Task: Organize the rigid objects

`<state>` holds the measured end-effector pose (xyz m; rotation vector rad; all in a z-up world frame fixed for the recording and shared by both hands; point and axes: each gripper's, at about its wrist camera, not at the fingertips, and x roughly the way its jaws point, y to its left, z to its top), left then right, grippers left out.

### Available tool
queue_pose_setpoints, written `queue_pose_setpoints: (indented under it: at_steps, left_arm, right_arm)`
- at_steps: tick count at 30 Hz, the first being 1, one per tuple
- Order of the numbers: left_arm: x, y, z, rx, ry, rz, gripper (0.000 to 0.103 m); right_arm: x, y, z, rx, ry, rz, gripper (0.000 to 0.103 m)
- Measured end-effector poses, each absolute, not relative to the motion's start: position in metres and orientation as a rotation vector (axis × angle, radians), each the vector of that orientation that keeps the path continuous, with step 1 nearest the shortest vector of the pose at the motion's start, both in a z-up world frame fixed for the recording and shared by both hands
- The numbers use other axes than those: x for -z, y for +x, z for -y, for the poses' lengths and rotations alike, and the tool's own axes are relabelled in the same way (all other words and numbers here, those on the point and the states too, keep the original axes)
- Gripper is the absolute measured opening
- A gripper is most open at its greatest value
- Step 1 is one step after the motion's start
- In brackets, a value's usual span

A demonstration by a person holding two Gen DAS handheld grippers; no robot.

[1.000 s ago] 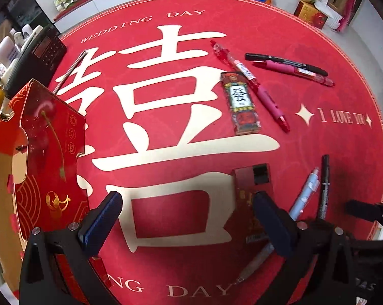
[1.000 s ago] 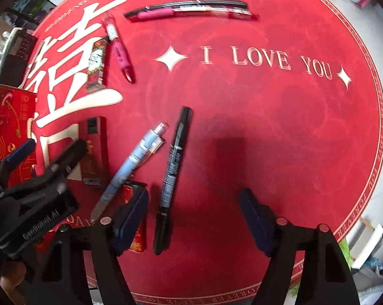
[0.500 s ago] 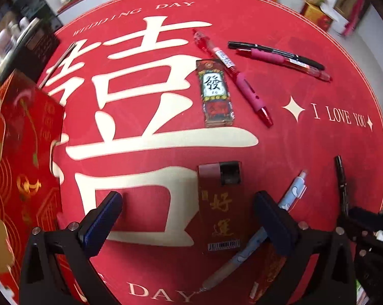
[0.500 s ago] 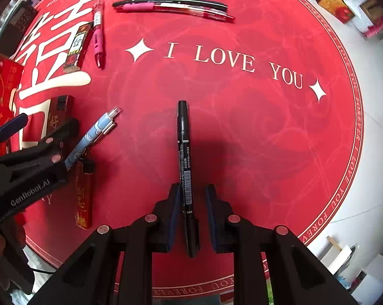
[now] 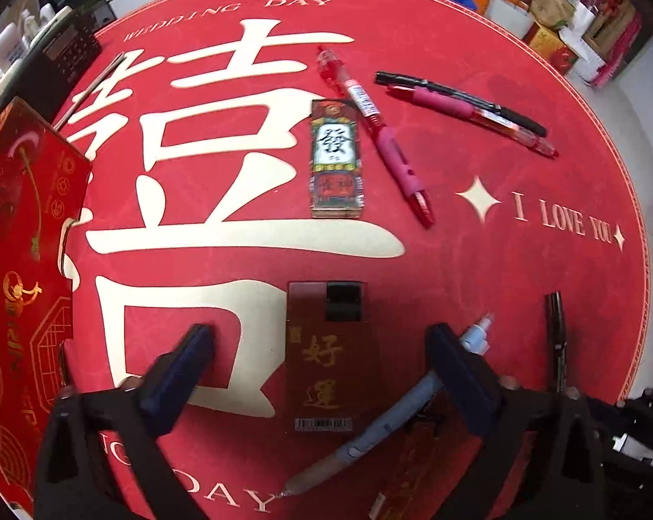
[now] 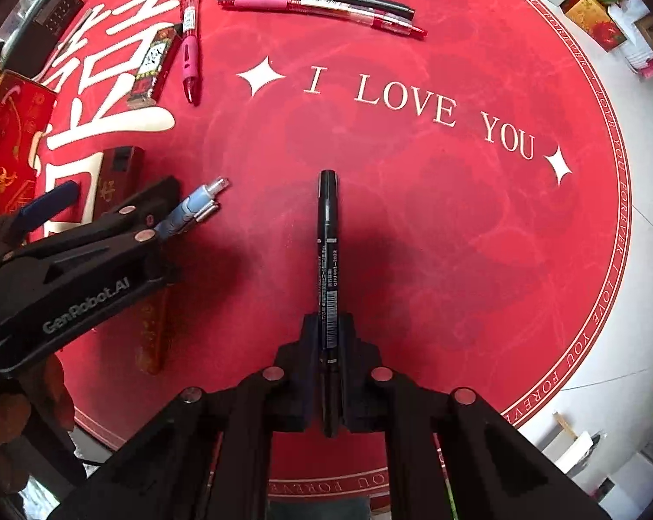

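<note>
On the round red mat (image 6: 456,238) my right gripper (image 6: 328,372) points straight down and is shut on the lower part of a black marker (image 6: 327,238). The marker's tip also shows in the left wrist view (image 5: 556,333). My left gripper (image 5: 322,372) hovers over a dark red box with gold characters (image 5: 330,355). Its jaws are closing, the box lies between the pads, and neither pad touches it. A light blue pen (image 5: 413,403) runs under the left gripper's right finger (image 5: 460,377). In the right wrist view the left gripper (image 6: 109,195) sits at the left edge.
A green and red patterned box (image 5: 336,160), a pink pen (image 5: 387,147) and a pink and black pen pair (image 5: 469,108) lie farther back. A slim orange-red item (image 6: 153,329) lies by the blue pen. A red gift box (image 5: 23,260) stands left, a dark device (image 5: 62,56) behind it.
The right gripper's jaws came together on the black marker. My left gripper slid across the mat until the dark red box lay between its fingers, and its jaws narrowed a little.
</note>
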<state>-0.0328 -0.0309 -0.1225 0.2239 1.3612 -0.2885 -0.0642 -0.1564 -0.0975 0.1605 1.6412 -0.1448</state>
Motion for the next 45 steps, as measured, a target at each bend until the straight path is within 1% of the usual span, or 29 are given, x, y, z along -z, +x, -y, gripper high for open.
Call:
queue_pose_setpoints:
  at_steps: [1, 2, 3, 8, 15, 24, 34, 45]
  left_arm:
    - [0.116, -0.036, 0.035, 0.313, 0.241, -1.350, 0.073]
    - [0.112, -0.038, 0.039, 0.336, 0.259, -1.343, 0.047]
    - [0.109, -0.040, 0.042, 0.353, 0.275, -1.349, 0.037]
    - [0.105, -0.039, 0.030, 0.355, 0.191, -1.442, 0.037]
    - [0.074, -0.050, 0.012, 0.360, 0.168, -1.401, 0.037]
    - [0.055, -0.067, 0.006, 0.399, 0.160, -1.385, 0.037]
    - [0.028, -0.085, -0.010, 0.412, 0.131, -1.356, 0.037]
    - [-0.007, -0.082, -0.062, 0.351, 0.040, -1.282, 0.037]
  right_arm:
    - [0.094, -0.063, 0.158, 0.143, 0.168, -1.634, 0.010]
    - [0.090, -0.062, 0.159, 0.141, 0.178, -1.627, 0.010]
    - [0.086, -0.061, 0.161, 0.141, 0.187, -1.620, 0.010]
    - [0.066, -0.058, 0.168, 0.138, 0.223, -1.588, 0.010]
    - [0.043, -0.069, 0.187, 0.137, 0.291, -1.578, 0.010]
    - [0.024, -0.091, 0.196, 0.116, 0.340, -1.582, 0.010]
    - [0.007, -0.081, 0.155, 0.041, 0.298, -1.584, 0.010]
    - [-0.016, -0.056, 0.098, -0.057, 0.219, -1.546, 0.010]
